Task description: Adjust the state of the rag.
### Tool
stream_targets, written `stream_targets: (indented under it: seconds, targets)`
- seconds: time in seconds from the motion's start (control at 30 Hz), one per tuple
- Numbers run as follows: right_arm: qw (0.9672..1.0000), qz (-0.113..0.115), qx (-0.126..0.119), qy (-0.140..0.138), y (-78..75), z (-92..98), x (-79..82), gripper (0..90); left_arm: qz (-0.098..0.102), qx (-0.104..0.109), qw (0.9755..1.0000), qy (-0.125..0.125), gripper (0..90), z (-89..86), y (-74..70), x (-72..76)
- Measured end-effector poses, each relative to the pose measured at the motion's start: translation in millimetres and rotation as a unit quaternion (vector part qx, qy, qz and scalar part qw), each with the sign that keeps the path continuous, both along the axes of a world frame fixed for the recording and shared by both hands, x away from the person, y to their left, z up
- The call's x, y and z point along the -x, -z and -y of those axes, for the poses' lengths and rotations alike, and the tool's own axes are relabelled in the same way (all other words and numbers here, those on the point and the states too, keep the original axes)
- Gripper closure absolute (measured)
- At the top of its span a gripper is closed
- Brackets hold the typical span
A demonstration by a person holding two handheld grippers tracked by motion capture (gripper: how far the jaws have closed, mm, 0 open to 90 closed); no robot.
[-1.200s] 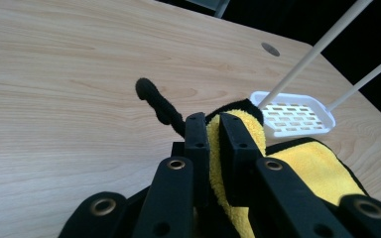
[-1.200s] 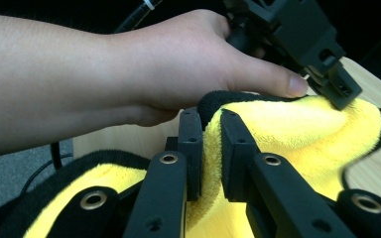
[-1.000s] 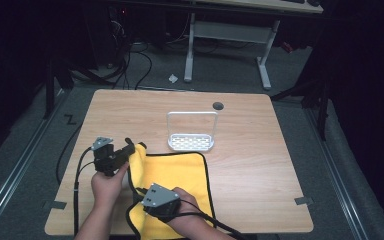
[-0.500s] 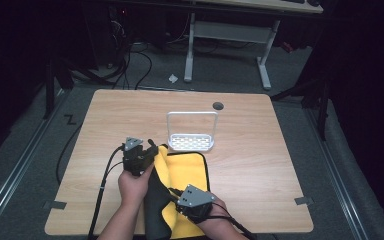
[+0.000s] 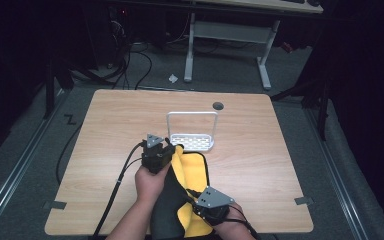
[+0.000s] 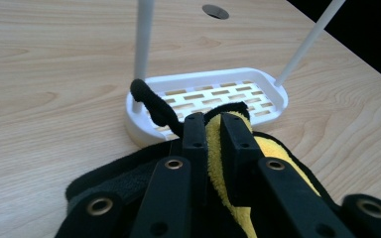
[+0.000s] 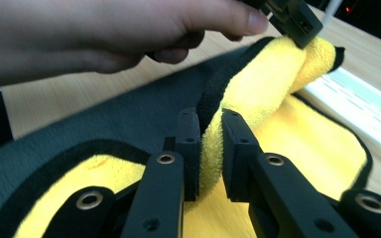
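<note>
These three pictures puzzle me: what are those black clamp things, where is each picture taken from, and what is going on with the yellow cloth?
No robot here: a person holds a hand-operated clamp, called a gripper, in each hand. The high view looks down on a wooden table from above; there the left gripper is farther up the table and the right gripper sits near the bottom edge. The other two pictures come from small cameras riding on the grippers, looking along their black jaws. On the table stands a white slotted tray with a tall hoop handle, and beside it lies a yellow cloth with a dark backing and black edging. Both grippers are shut on that cloth, each pinching a fold of it.
</note>
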State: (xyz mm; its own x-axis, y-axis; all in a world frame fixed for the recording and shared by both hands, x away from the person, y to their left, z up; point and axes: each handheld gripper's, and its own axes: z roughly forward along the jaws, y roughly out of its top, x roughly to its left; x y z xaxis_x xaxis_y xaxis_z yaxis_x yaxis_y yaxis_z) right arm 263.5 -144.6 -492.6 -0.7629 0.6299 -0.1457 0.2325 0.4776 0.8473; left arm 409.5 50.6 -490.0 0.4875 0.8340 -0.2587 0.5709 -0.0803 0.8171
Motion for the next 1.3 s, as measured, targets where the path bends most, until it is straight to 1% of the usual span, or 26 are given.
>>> stream_targets:
  seconds: [0.1,0.17,0.3,0.4,0.43,0.47,0.5,0.53,0.57,0.6,0.63,0.7,0.77,0.83,0.9,1.07,1.17,1.2,1.27,1.3]
  targets:
    - [0.9999,-0.011,-0.002,0.007,2.9,7.3,1.1,80.5,-0.002,0.012,0.9999,0.005,81.8,5.1,0.0,0.9]
    - [0.9999,-0.008,0.001,0.01,3.1,11.1,2.1,80.6,0.002,0.011,0.9999,0.009,81.8,8.4,-1.7,1.1]
    - [0.9998,-0.007,-0.007,0.019,0.5,17.9,3.6,80.6,0.008,0.015,0.9998,0.011,81.8,13.2,-6.2,0.7]
    - [0.9995,-0.001,-0.019,0.024,-2.9,23.3,5.3,80.8,0.014,0.018,0.9996,0.014,81.8,14.3,-10.7,1.2]
    - [0.9994,0.001,-0.021,0.026,-3.9,24.7,5.7,80.8,0.014,0.018,0.9996,0.016,81.8,15.3,-11.4,1.1]
    - [0.9994,0.001,-0.021,0.026,-4.0,25.7,5.5,80.7,0.01,0.017,0.9996,0.02,81.7,16.8,-11.1,0.1]
    - [0.9994,-0.004,-0.019,0.027,-3.2,26.3,4.9,80.3,0.006,0.016,0.9996,0.021,81.4,19.5,-9.8,-0.8]
    - [0.9994,-0.01,-0.016,0.028,-1.7,26.4,4.3,79.3,0.005,0.01,0.9997,0.024,80.9,22.4,-8.2,-1.5]
    - [0.9994,-0.014,-0.01,0.029,0.1,26.4,4.0,77.4,0.003,0.005,0.9996,0.027,80.5,25.9,-6.2,-2.3]
    - [0.9994,-0.017,-0.003,0.029,2.0,26.1,3.7,73.8,0.001,0.004,0.9995,0.031,79.6,29.4,-3.8,-3.0]
    - [0.9994,-0.019,0.002,0.03,3.6,25.8,3.2,68.8,-0.001,0.006,0.9993,0.036,78.1,33.1,-1.0,-4.1]
    - [0.999,-0.029,0.001,0.035,5.1,26.0,1.6,64.1,-0.01,0.021,0.9987,0.045,68.5,39.5,3.0,-5.5]
    - [0.999,-0.014,0.002,0.043,3.3,26.8,0.6,60.3,-0.014,0.036,0.9975,0.059,61.4,44.4,4.5,-5.1]
    - [0.9984,0.003,-0.001,0.057,-0.4,29.7,0.0,58.4,-0.01,0.039,0.9969,0.067,55.5,47.3,4.3,-3.4]
    - [0.9977,0.014,-0.004,0.067,-2.9,33.8,-0.9,58.3,-0.011,0.043,0.9962,0.075,52.7,47.2,4.0,-2.7]
    - [0.9964,0.015,-0.02,0.081,-6.1,44.0,-5.0,58.7,-0.008,0.025,0.9961,0.084,50.3,41.2,2.3,1.0]
    - [0.9958,0.02,-0.029,0.084,-9.7,46.9,-4.7,58.8,-0.001,0.016,0.9963,0.084,49.7,31.7,2.0,5.7]
    - [0.9959,0.023,-0.029,0.083,-10.5,47.2,-4.5,59.1,0.0,0.013,0.9964,0.084,49.5,27.6,2.7,7.3]
    - [0.9958,0.027,-0.029,0.082,-12.3,46.9,-2.6,59.2,0.002,0.0,0.9969,0.079,49.3,19.1,4.8,10.1]
    - [0.9957,0.03,-0.031,0.081,-13.8,46.7,-1.6,59.4,0.002,-0.001,0.9971,0.076,49.2,14.7,6.1,11.4]
